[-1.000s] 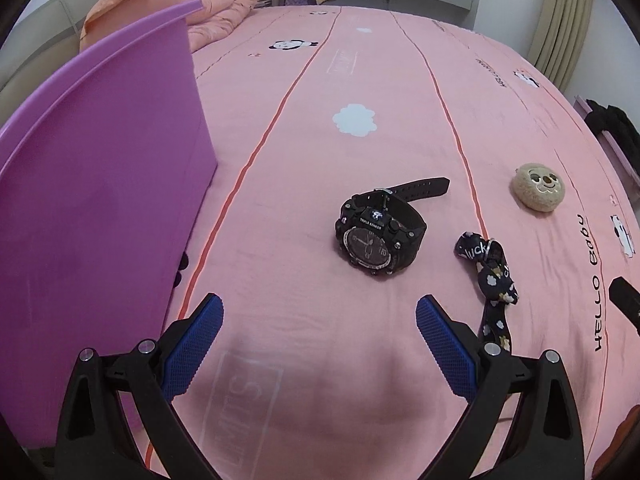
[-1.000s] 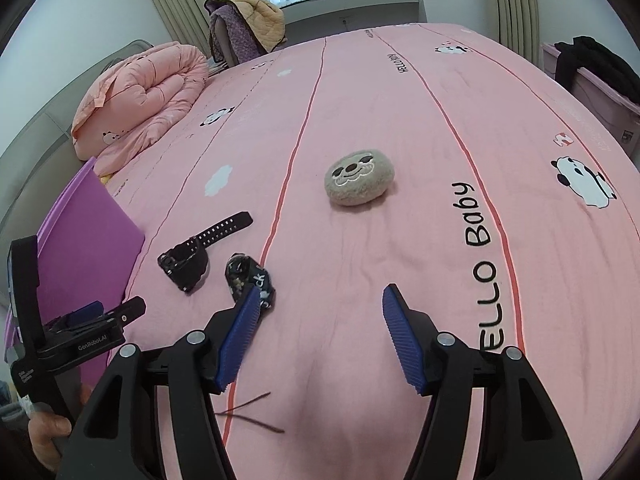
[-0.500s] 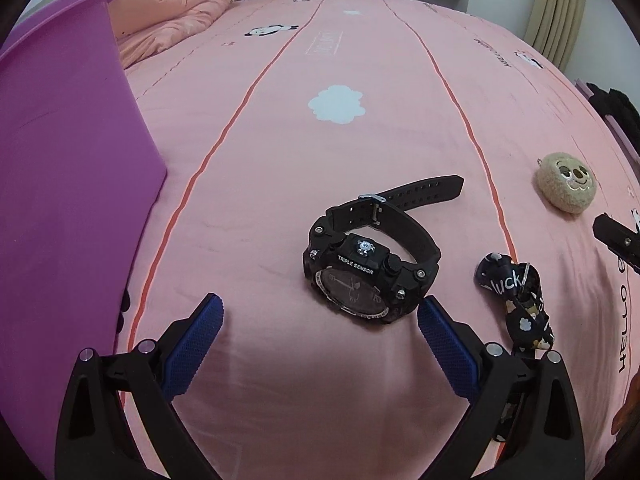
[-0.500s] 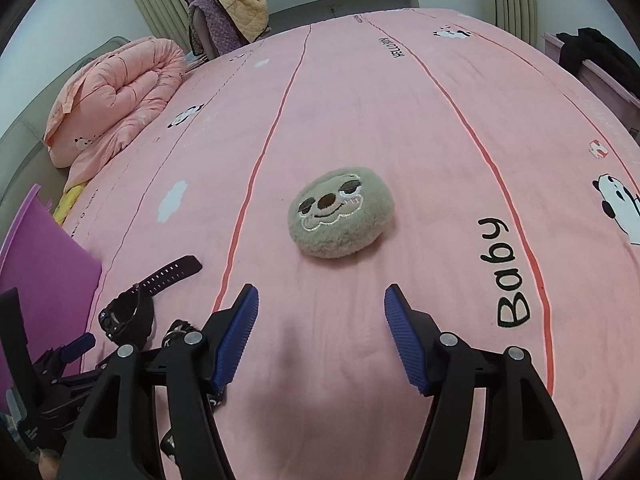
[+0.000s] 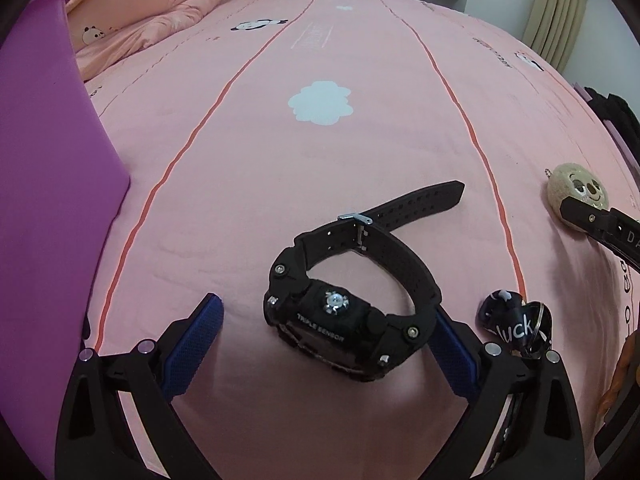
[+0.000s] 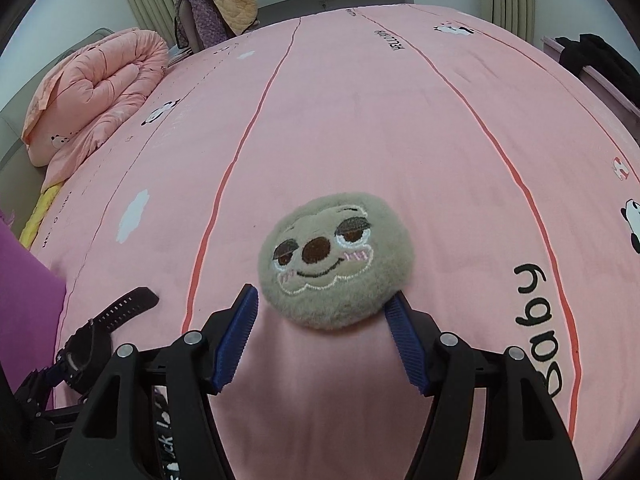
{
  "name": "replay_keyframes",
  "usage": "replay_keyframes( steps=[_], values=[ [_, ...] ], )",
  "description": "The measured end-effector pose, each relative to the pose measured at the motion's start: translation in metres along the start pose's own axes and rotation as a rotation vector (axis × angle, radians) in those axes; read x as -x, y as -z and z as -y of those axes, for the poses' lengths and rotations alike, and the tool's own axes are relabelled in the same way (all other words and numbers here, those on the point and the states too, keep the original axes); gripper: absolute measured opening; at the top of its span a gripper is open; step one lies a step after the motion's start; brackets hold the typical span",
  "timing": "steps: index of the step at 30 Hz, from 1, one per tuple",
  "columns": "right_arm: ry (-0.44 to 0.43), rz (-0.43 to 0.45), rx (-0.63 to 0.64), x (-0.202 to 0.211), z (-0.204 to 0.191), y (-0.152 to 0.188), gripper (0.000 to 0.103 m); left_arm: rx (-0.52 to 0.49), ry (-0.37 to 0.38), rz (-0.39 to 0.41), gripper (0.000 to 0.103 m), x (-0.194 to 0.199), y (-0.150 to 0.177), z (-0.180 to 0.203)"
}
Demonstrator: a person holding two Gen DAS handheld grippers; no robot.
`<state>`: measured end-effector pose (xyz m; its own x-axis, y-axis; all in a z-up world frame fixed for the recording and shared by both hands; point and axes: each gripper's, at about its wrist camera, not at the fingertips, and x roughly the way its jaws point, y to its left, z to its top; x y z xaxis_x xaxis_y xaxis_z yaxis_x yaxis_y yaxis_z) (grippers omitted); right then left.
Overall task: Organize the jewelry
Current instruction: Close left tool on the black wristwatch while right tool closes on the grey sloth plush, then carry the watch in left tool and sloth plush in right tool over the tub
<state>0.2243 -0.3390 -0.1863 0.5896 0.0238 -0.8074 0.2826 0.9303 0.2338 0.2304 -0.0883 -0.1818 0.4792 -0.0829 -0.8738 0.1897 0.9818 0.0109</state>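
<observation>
A black digital watch (image 5: 352, 304) lies on the pink bedsheet (image 5: 320, 160), its strap pointing up and right. My left gripper (image 5: 326, 344) is open with the watch body between its blue pads (image 5: 192, 344). A black printed lanyard (image 5: 516, 324) lies just right of it. A beige plush sloth face (image 6: 336, 268) lies on the sheet; my right gripper (image 6: 322, 336) is open with its tips at either side of the plush's near edge. The plush also shows in the left wrist view (image 5: 576, 196), and the watch in the right wrist view (image 6: 100, 332).
A purple bin (image 5: 44, 200) stands at the left of the watch. A folded pink quilt (image 6: 92, 92) lies at the far left of the bed. Dark clothes (image 6: 600, 60) lie on a stand past the bed's right edge.
Both grippers have moved forward and down. The left now straddles the watch; the right now reaches the plush. Both stay open.
</observation>
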Motion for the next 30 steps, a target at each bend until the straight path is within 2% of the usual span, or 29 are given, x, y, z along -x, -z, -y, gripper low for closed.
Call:
replay_keyframes(
  steps=[8, 11, 15, 22, 30],
  values=[
    [0.058, 0.008, 0.051, -0.010, -0.008, -0.005, 0.062, 0.047, -0.001, 0.017, 0.096, -0.007, -0.004, -0.002],
    [0.050, 0.014, 0.052, -0.008, -0.008, -0.001, 0.056, 0.050, 0.002, 0.033, 0.089, -0.003, 0.002, -0.002],
    [0.033, 0.020, 0.049, -0.002, -0.007, 0.003, 0.052, 0.042, 0.034, 0.047, 0.065, 0.004, 0.007, -0.001],
    [-0.004, 0.041, 0.062, 0.020, -0.011, 0.016, 0.052, 0.079, 0.071, 0.026, 0.065, 0.014, 0.008, -0.009],
    [-0.024, 0.030, 0.042, 0.053, -0.008, 0.046, 0.052, 0.062, 0.064, 0.005, 0.065, 0.035, 0.033, -0.011]
  ],
)
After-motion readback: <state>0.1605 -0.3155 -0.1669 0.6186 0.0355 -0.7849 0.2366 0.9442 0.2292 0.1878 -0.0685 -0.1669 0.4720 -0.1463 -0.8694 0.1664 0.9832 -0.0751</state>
